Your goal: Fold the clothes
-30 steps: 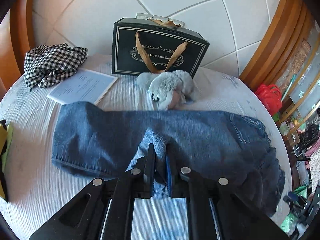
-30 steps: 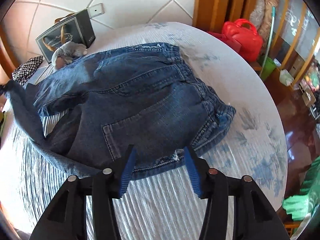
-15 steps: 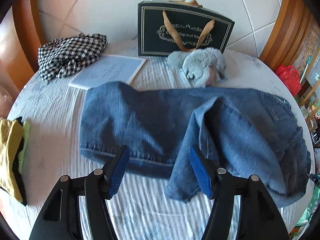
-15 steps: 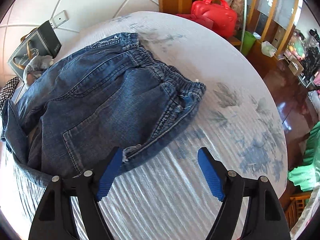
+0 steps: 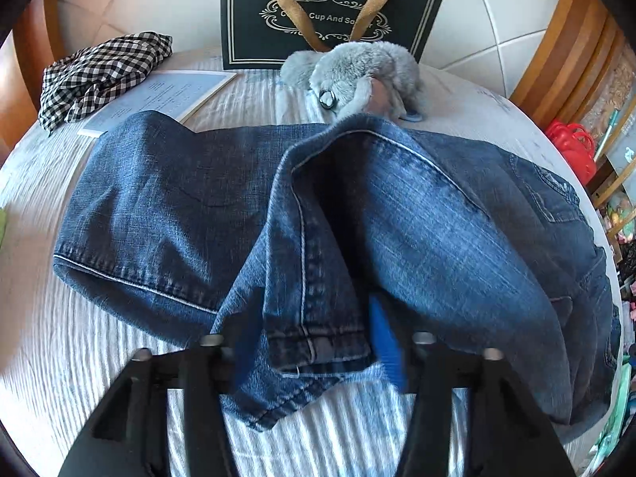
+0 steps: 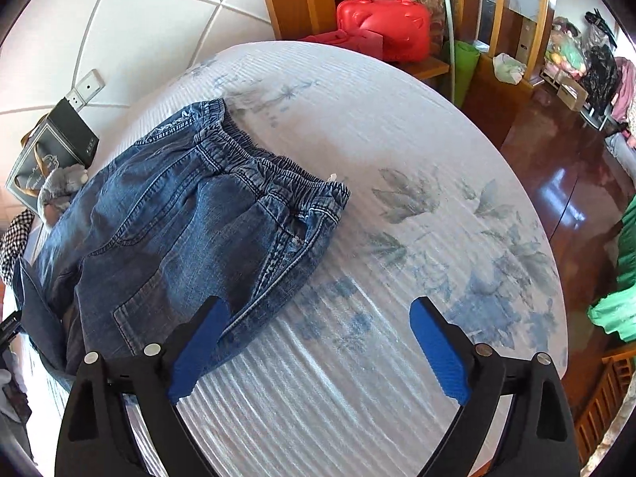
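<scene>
Round bed (image 6: pixel 397 127) in ribbed white floral-print cover, blue jeans (image 5: pixel 397 214), grey plush toy (image 5: pixel 357 75), black gift bag (image 5: pixel 330 16), checked cloth (image 5: pixel 103 75), printed sheet (image 5: pixel 167 95) lying on top

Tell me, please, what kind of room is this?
Probably a bedroom: the jeans lie on a bed with a padded white headboard, a plush toy beside them.

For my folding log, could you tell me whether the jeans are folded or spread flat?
Partly folded: one leg of the jeans lies doubled back across the other, its hem between the left gripper's open fingers.
</scene>
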`<state>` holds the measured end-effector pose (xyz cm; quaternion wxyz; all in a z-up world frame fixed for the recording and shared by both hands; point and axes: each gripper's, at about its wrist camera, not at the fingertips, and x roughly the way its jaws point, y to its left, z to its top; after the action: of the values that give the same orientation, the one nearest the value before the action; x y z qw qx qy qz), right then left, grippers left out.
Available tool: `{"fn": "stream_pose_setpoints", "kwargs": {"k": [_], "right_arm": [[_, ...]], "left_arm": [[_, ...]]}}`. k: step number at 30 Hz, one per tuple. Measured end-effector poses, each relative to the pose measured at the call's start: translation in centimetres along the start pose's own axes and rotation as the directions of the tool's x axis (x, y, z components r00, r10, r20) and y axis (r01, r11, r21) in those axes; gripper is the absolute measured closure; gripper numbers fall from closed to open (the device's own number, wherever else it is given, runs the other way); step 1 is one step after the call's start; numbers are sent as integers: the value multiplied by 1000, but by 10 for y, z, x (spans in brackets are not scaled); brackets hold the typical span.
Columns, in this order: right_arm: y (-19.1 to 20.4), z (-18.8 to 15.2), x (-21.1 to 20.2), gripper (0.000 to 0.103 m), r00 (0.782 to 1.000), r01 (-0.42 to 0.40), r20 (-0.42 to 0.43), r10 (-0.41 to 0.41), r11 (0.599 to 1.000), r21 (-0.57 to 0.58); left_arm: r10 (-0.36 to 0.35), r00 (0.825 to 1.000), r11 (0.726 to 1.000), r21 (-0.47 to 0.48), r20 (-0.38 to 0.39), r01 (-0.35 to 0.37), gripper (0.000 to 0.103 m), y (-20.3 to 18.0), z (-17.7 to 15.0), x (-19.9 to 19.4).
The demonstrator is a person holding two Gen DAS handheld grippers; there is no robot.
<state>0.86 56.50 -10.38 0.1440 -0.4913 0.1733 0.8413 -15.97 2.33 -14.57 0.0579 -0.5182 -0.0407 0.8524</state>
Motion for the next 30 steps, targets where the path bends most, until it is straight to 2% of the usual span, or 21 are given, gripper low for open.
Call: {"fn": "stream_pose_setpoints", "kwargs": {"k": [1, 5, 6, 7, 8, 9, 11, 13, 17, 20, 22, 24, 25, 26, 28, 29, 30], "right_arm": [[4, 2, 3, 9, 1000, 8, -2, -8, 1000, -7], [22, 11, 17, 11, 999, 41, -9, -42, 998, -36], [27, 13, 20, 18, 999, 50, -11, -50, 998, -44], [31, 15, 23, 55, 998, 58, -12, -59, 997, -51], [36, 17, 27, 79, 998, 66, -14, -67, 996, -58], [40, 19, 30, 80, 997, 74, -15, -75, 995, -66], [49, 23, 37, 90, 996, 90, -18, -92, 993, -80], [58, 28, 41, 94, 994, 106, -15, -108, 990, -93], [55, 36, -28, 95, 982, 98, 167, -87, 993, -58], [53, 34, -67, 95, 971, 92, 227, -78, 995, -48], [53, 31, -62, 95, 978, 100, 188, -89, 994, -49], [56, 28, -40, 94, 988, 126, 97, -120, 990, -64], [57, 23, -24, 89, 989, 147, 30, -145, 986, -76], [57, 18, -8, 77, 985, 166, -33, -170, 982, -88], [55, 3, 5, 61, 981, 170, -82, -177, 981, -92], [54, -6, 7, 60, 982, 156, -91, -164, 984, -89], [53, -12, 7, 60, 983, 146, -95, -154, 985, -88]], "left_arm": [[6, 1000, 1000, -27, -18, -6, 97, 4, 3, 3], [24, 1000, 994, -110, -2, -24, 97, 30, 4, -12], [31, 1000, 992, -125, 6, -30, 97, 38, 3, -19], [38, 999, 990, -139, 13, -36, 97, 47, 2, -26], [52, 999, 987, -151, 17, -49, 97, 56, 1, -33], [58, 998, 984, -167, 21, -53, 97, 67, -1, -41], [60, 998, 976, -212, 32, -52, 97, 90, -4, -61], [48, 997, 967, -254, 55, -33, 97, 118, -8, -89], [50, 995, 950, -313, 82, -22, 97, 173, -14, -147], [67, 994, 942, -335, 83, -36, 97, 203, -16, -180], [69, 997, 944, -327, 40, -52, 96, 215, -13, -177], [76, 996, 952, -294, -42, -86, 81, 219, -7, -155], [111, 990, 954, -269, -90, -132, 74, 219, -5, -138], [117, 987, 956, -256, -113, -143, 63, 220, -7, -125], [99, 985, 960, -248, -140, -132, 61, 224, -14, -104], [88, 987, 962, -244, -136, -119, 61, 223, -19, -101], [77, 988, 965, -241, -133, -107, 53, 223, -23, -98]]}}
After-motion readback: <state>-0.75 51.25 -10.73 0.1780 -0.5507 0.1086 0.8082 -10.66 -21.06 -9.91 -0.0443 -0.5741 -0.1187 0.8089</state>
